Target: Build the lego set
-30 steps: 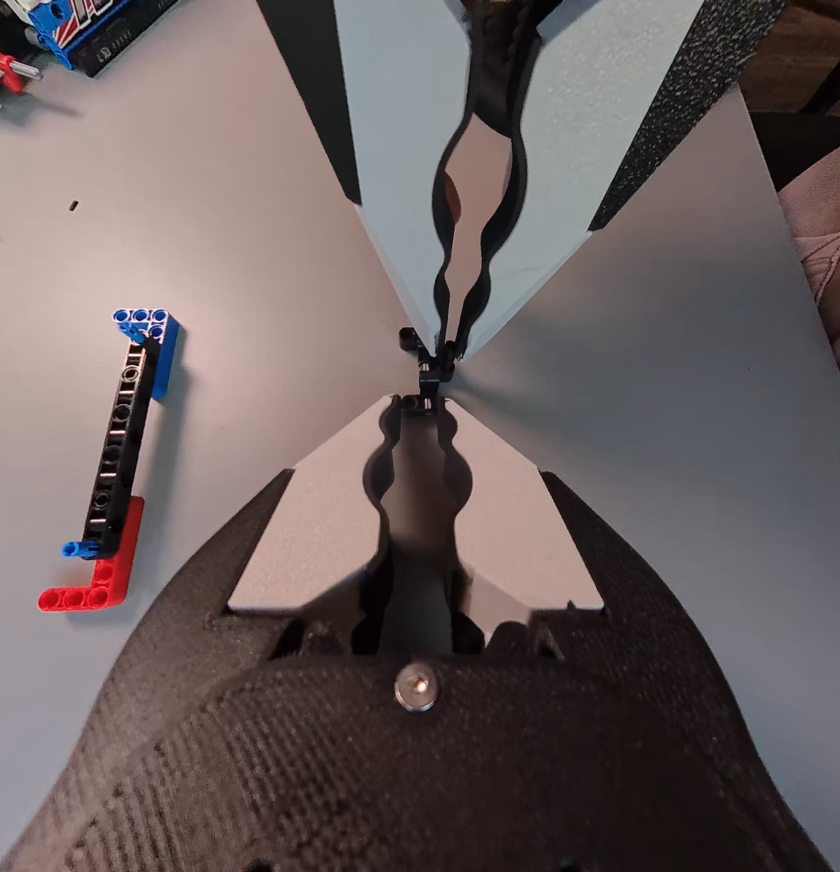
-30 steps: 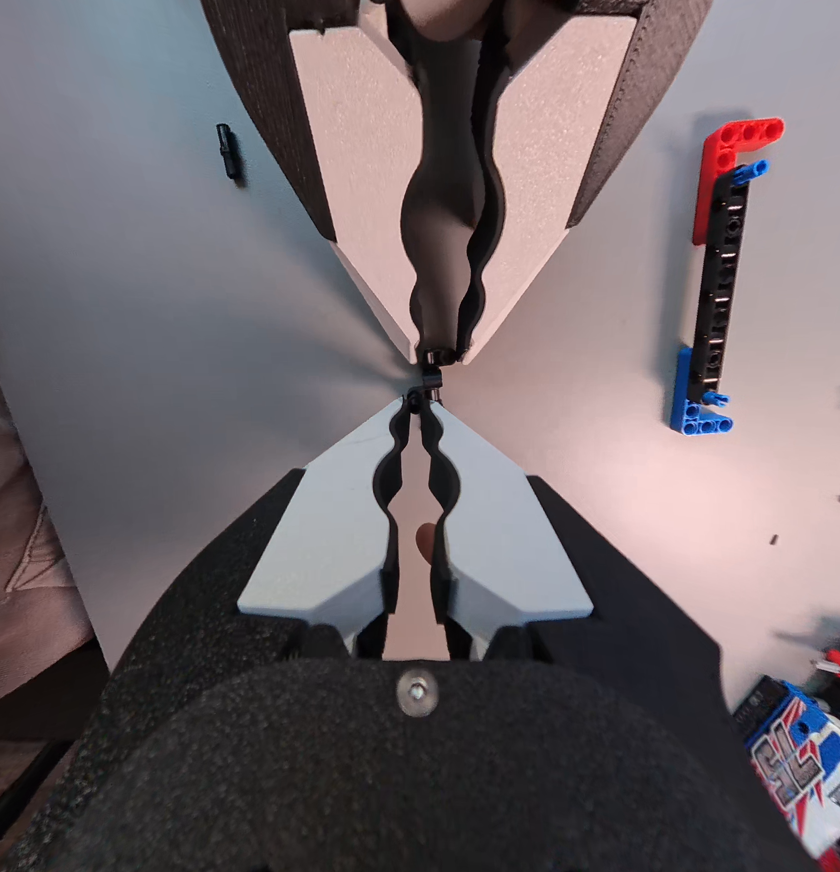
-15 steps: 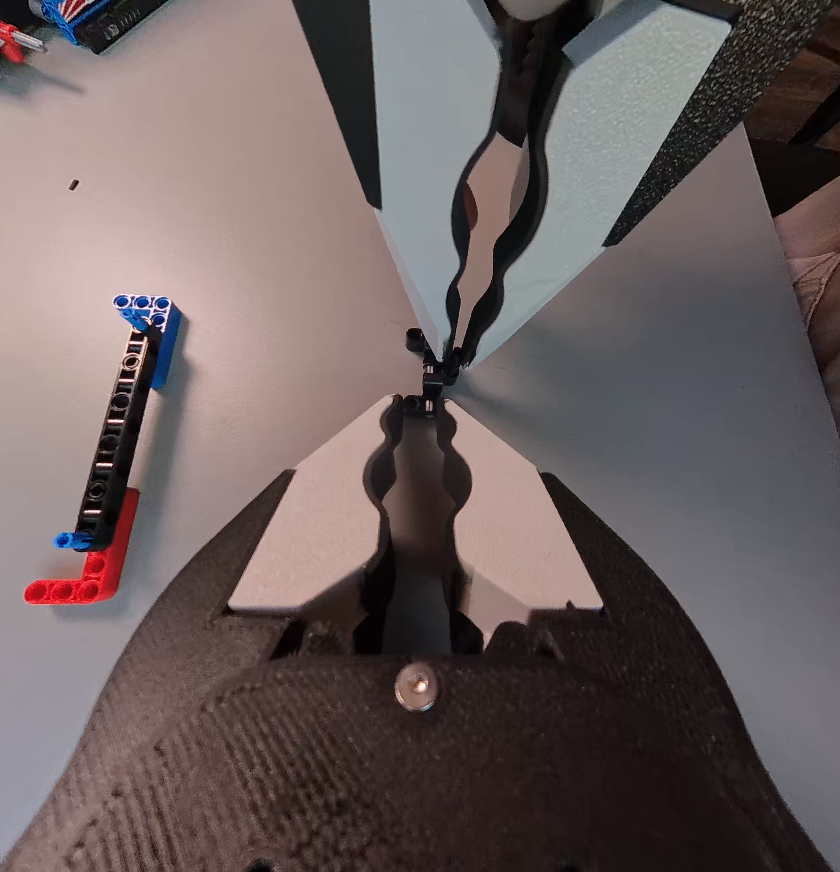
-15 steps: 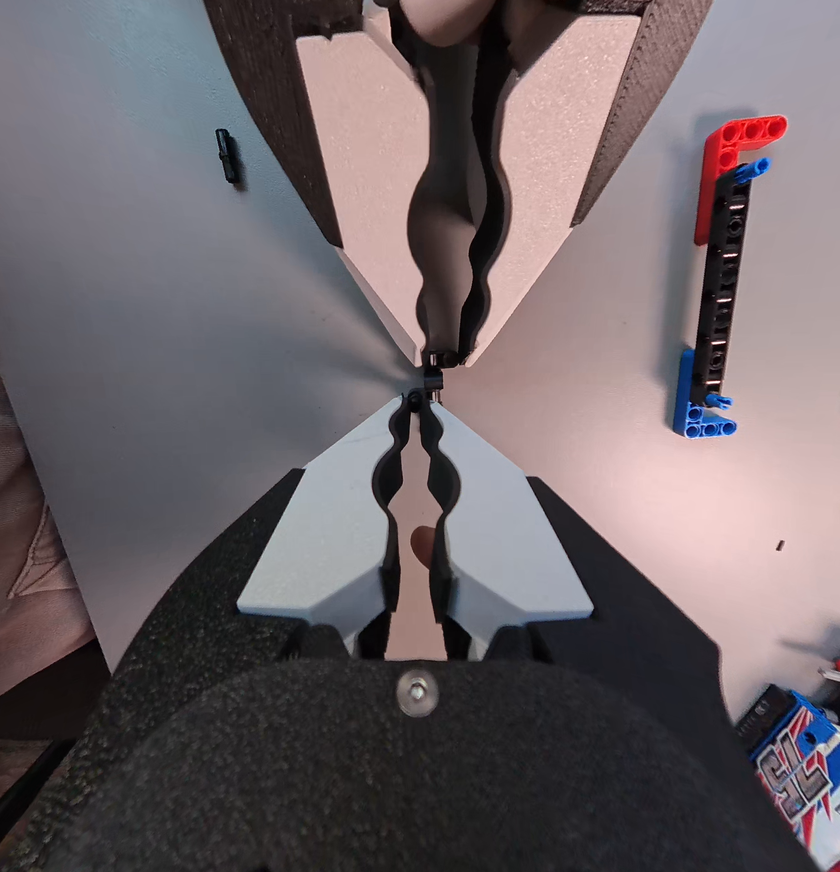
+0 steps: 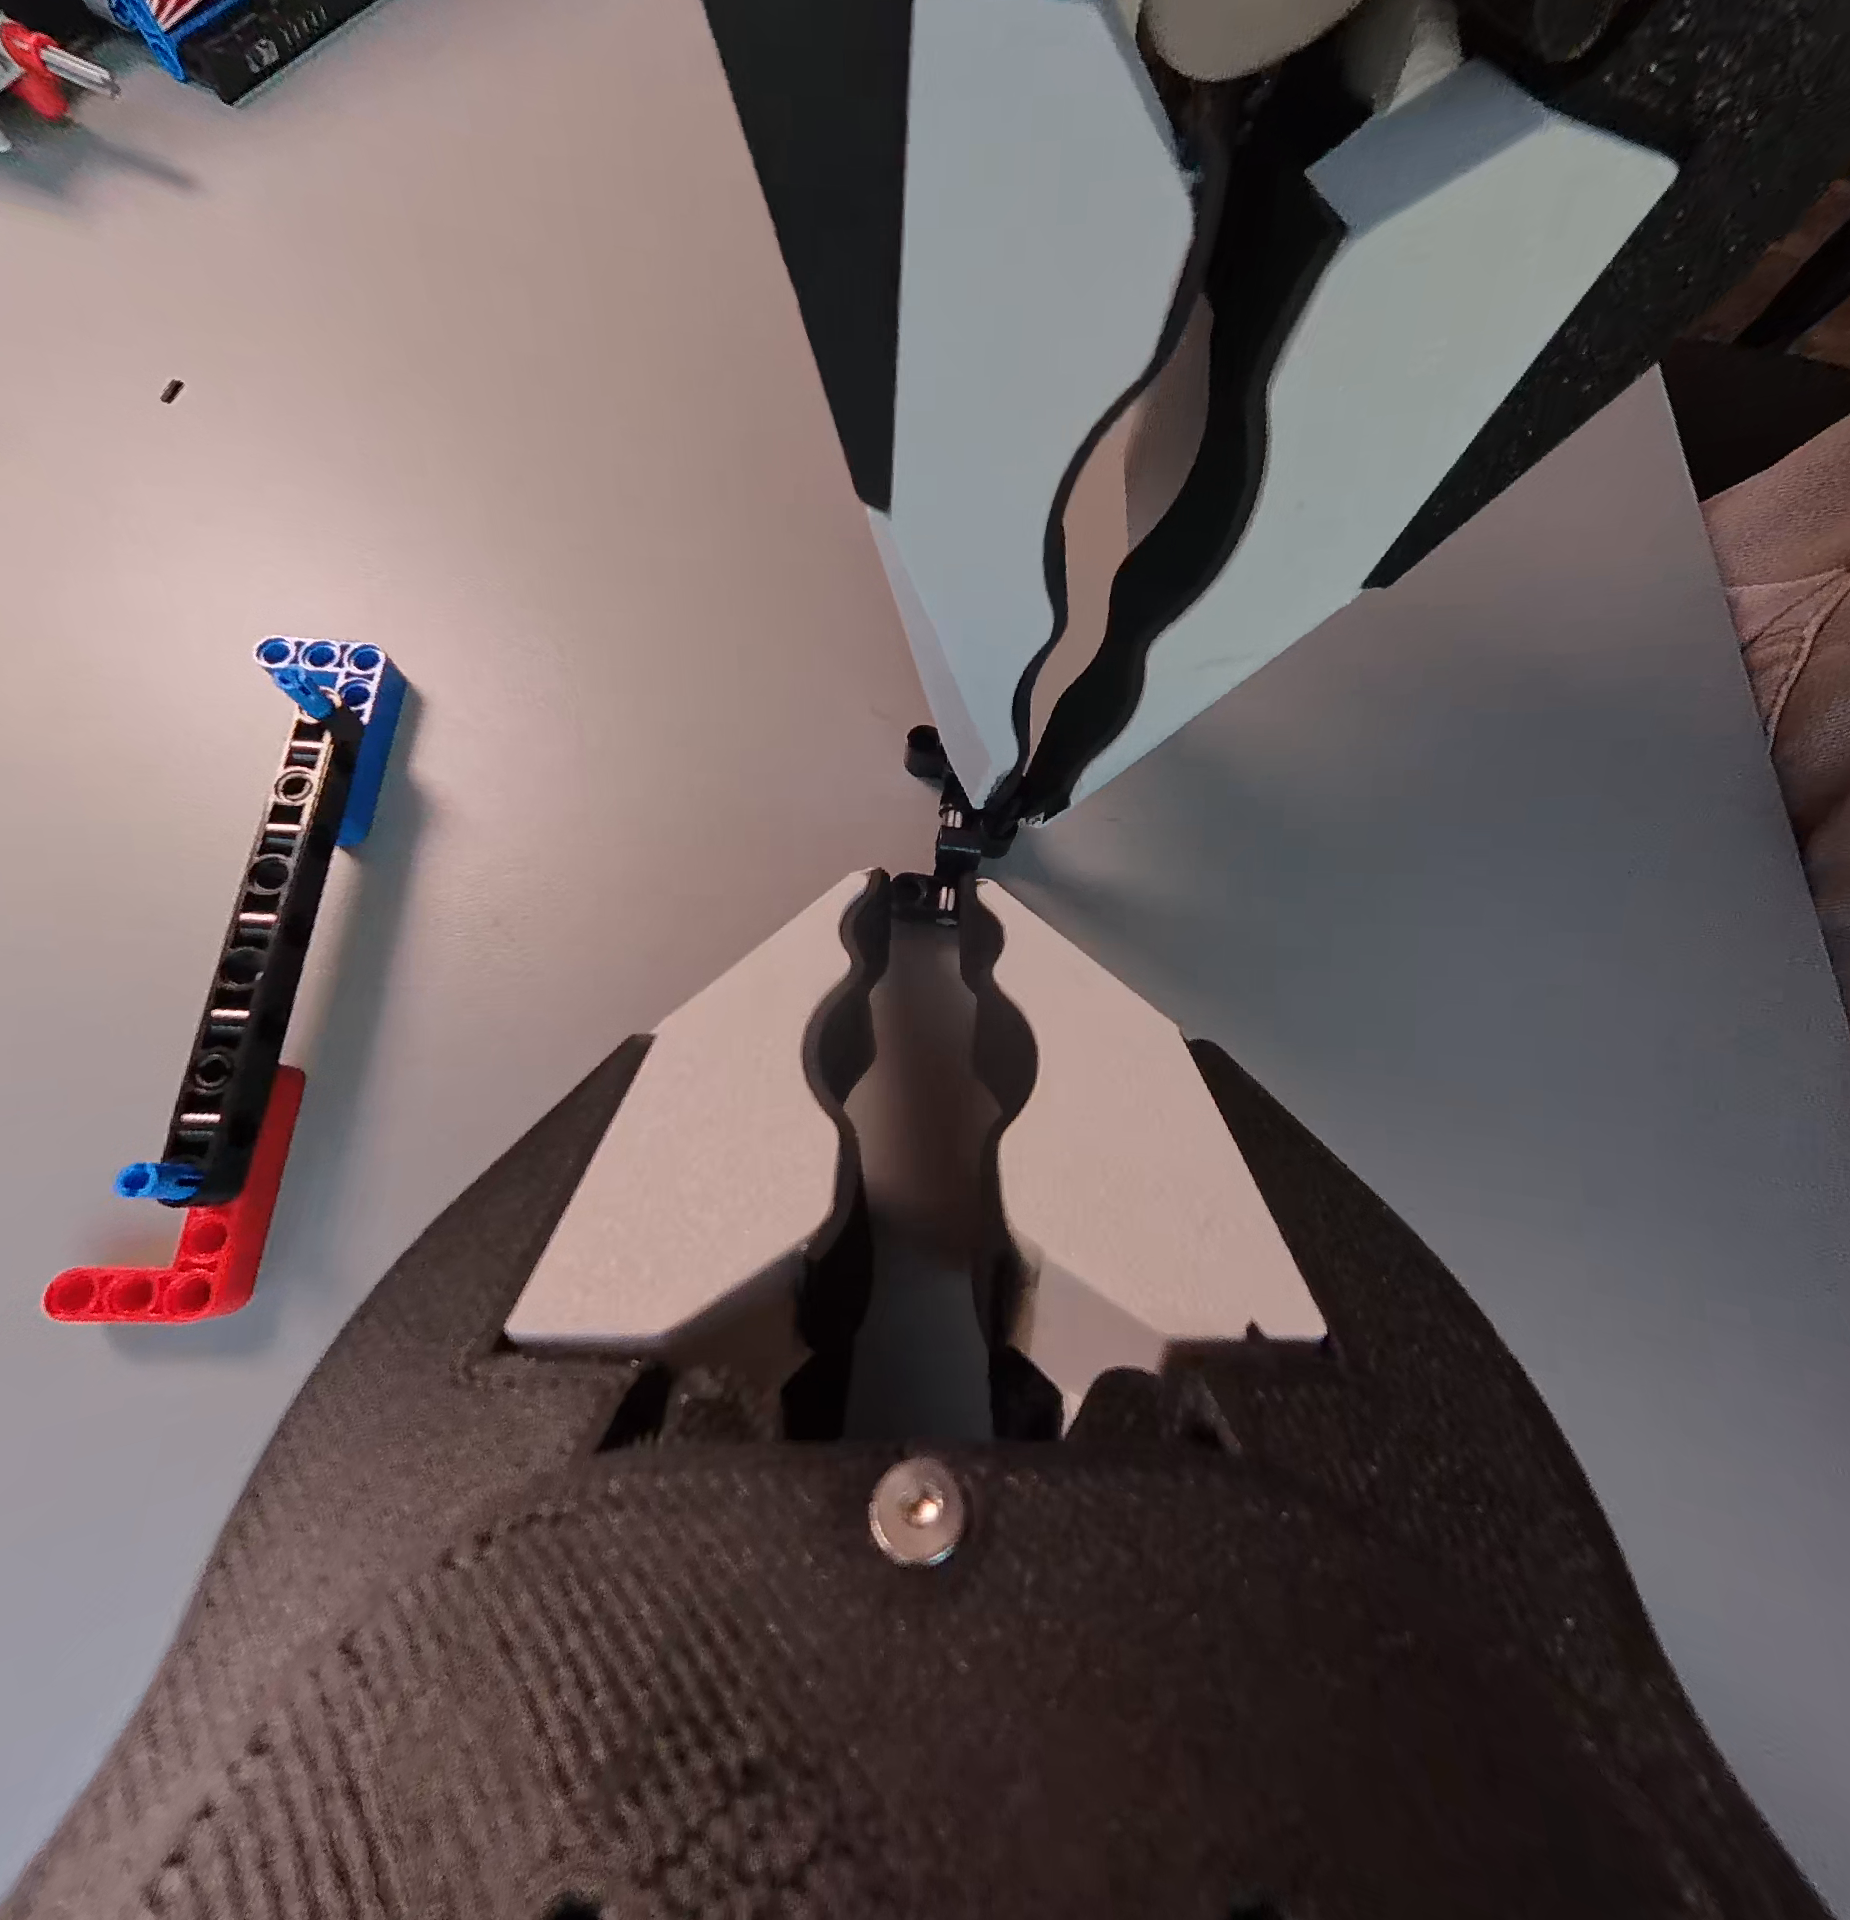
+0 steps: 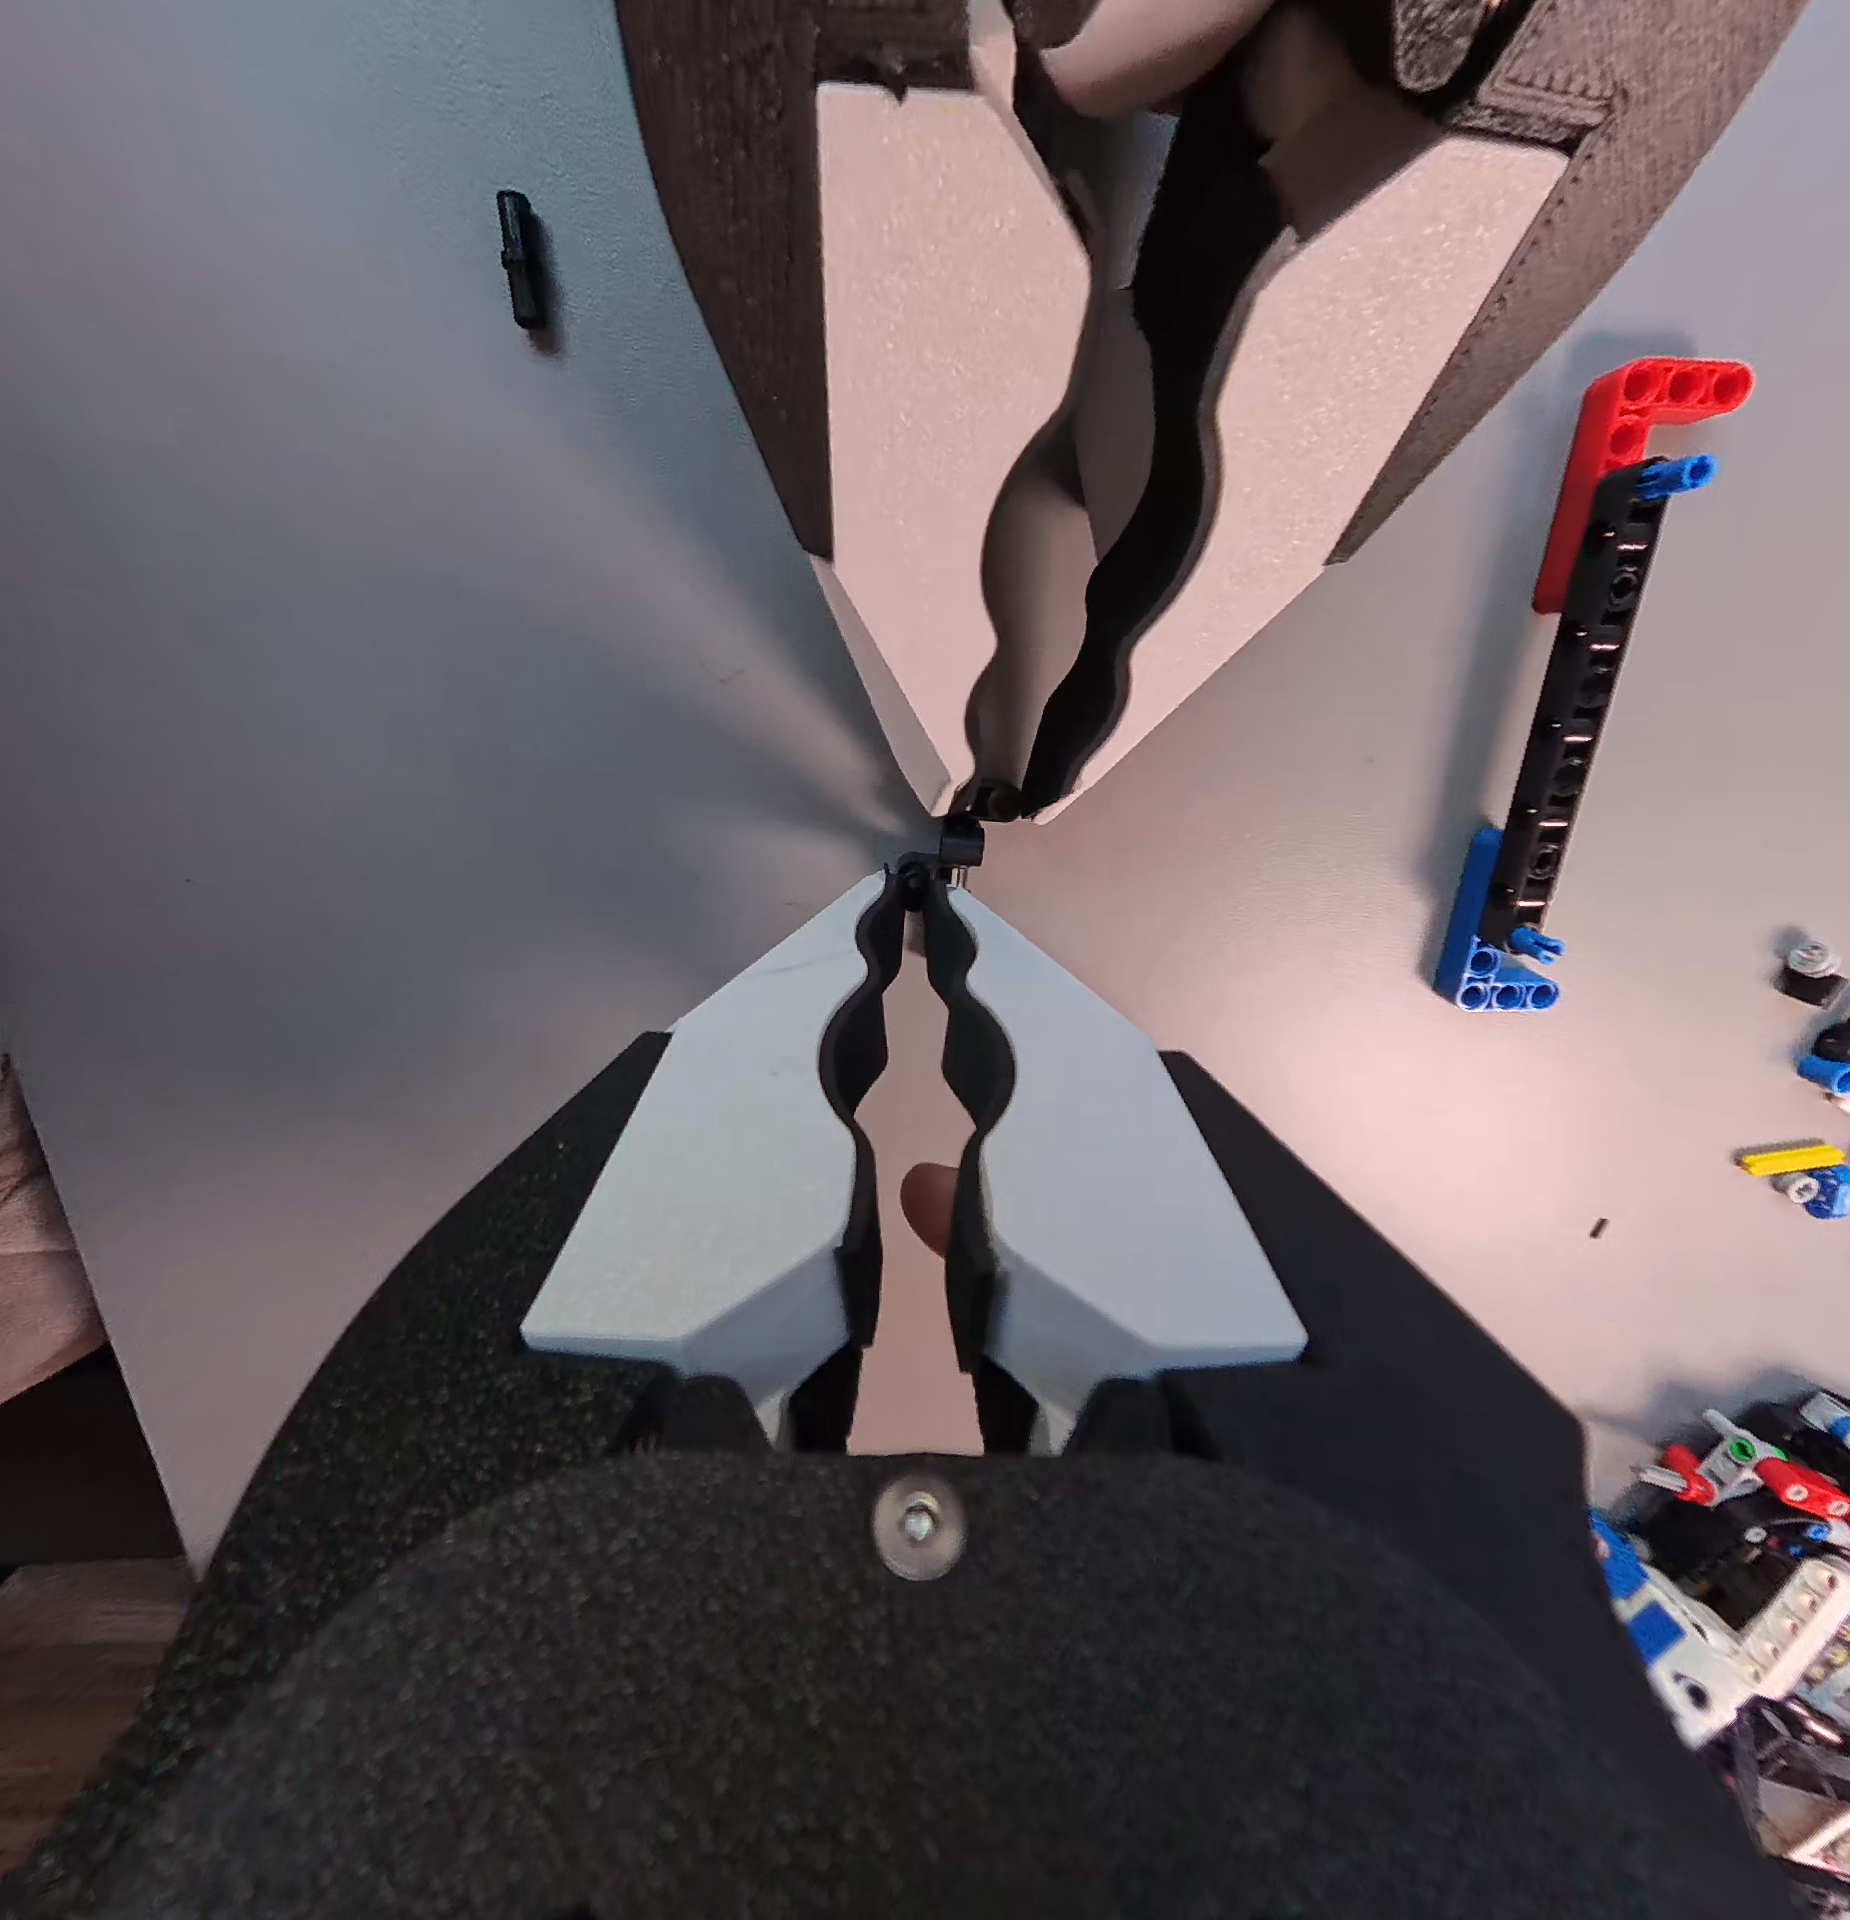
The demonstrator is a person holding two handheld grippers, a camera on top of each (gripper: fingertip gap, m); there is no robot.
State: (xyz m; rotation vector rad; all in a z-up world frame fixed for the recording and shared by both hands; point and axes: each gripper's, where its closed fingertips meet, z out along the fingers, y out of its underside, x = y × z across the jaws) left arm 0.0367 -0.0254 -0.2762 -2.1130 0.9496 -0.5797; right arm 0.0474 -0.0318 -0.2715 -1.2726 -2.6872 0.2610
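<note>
Two grippers meet tip to tip above the grey table (image 5: 547, 436), each pinching one end of a small black connector assembly (image 5: 950, 844). The left gripper (image 5: 929, 896), with pale grey fingers, is closed on a small black holed connector piece (image 5: 917, 894) at its very tips. The right gripper (image 6: 919, 878), with light blue fingers, is likewise nearly closed, its tips clamped on the other black connector (image 6: 913, 871); a narrow gap shows between its wavy black pads farther back. The two little black pieces touch between the tips, apparently joined, though the exact fit is too small to tell. A fingertip (image 6: 929, 1184) shows through the gap behind the right gripper's pads. Off to one side lies a flat sub-assembly (image 5: 246, 966): a long black beam (image 6: 1581, 717) with a red L-shaped beam (image 6: 1627, 416) at one end, a blue L-shaped beam (image 6: 1482, 956) at the other, and blue pins sticking out. A loose black pin (image 6: 519, 255) lies alone on the table. Small scattered parts (image 6: 1825, 1049) and a partly built model (image 6: 1773, 1558) sit at the table's edge.
</note>
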